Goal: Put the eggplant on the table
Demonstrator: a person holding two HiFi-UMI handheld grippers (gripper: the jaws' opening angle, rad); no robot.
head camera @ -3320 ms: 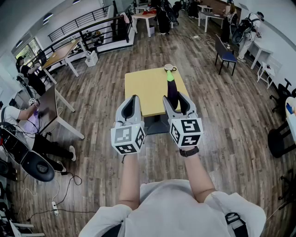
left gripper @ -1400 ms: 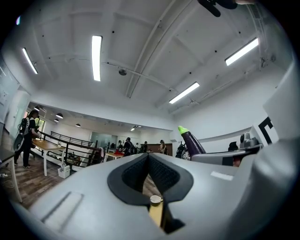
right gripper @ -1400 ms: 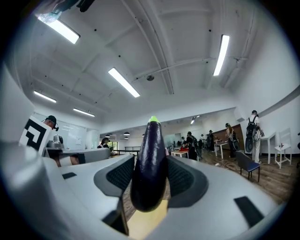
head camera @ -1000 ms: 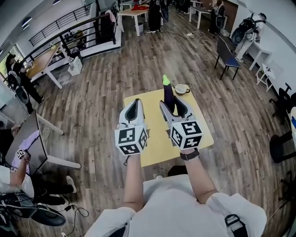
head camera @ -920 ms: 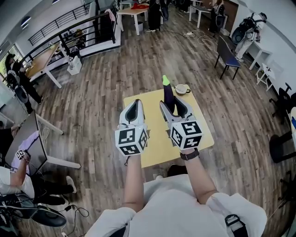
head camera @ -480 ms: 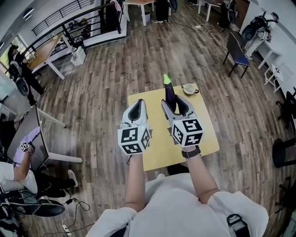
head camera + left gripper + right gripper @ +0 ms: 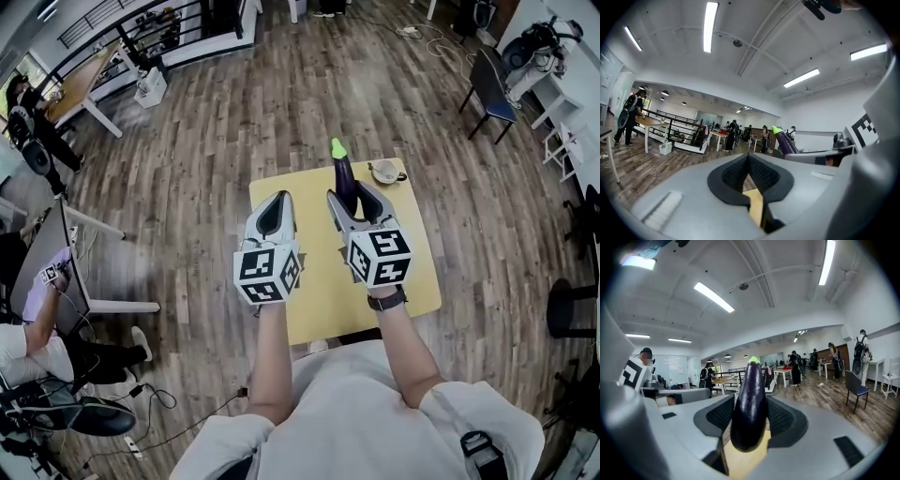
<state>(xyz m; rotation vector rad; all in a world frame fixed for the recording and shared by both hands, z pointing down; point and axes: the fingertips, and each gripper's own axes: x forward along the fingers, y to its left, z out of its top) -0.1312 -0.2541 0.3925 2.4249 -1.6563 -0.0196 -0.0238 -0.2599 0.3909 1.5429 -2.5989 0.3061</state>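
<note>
Holding eggplant (image 7: 749, 404) in right gripper (image 7: 353, 193) jaws, left gripper (image 7: 278, 196) jaws closed empty, head view alone shows cup (image 7: 383, 172)

Two grippers are showing, the left gripper (image 7: 278, 199) and the right gripper (image 7: 353, 193), one eggplant (image 7: 344, 176) is appearing, one yellow table (image 7: 314, 295), one cup (image 7: 383, 172), one blue chair (image 7: 489, 82)

Dark purple eggplant (image 7: 345, 178), green tip forward, held above the yellow table (image 7: 323, 292)

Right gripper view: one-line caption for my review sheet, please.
Right gripper clamped on a purple eggplant, green stem end pointing away, with the yellow table below and an open office behind.
</note>
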